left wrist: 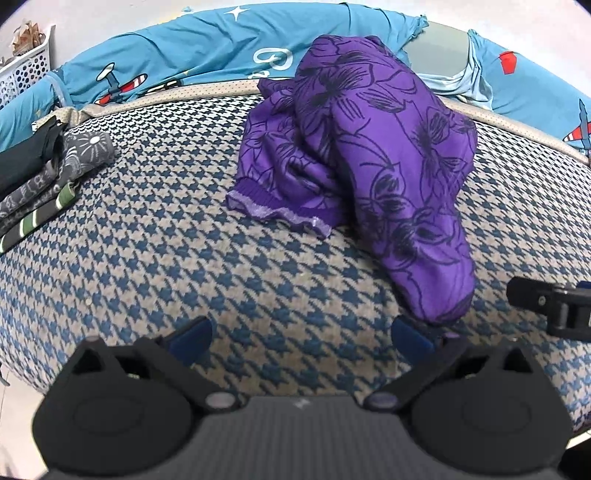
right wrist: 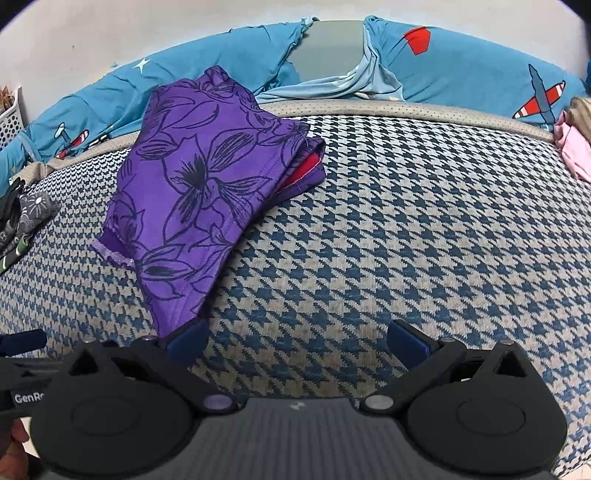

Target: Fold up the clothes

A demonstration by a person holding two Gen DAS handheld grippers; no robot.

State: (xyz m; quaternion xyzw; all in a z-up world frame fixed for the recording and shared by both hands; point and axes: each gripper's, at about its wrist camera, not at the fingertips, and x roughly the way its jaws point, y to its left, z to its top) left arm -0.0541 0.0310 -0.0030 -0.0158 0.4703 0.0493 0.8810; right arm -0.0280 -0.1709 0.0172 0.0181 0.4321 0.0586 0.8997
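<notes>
Both tongs, left (left wrist: 301,334) and right (right wrist: 297,339), are hanging spread and empty beside the purple floral garment (right wrist: 192,177), which is lying partly folded on the houndstooth bed (right wrist: 406,221), awaiting tidying.

left wrist: low, facing purple garment (left wrist: 373,166) | right wrist: beside it, same garment

Houndstooth mattress (right wrist: 406,221), blue airplane-print bedding (left wrist: 184,48), pale wall (right wrist: 110,26), white basket (left wrist: 26,70)
</notes>
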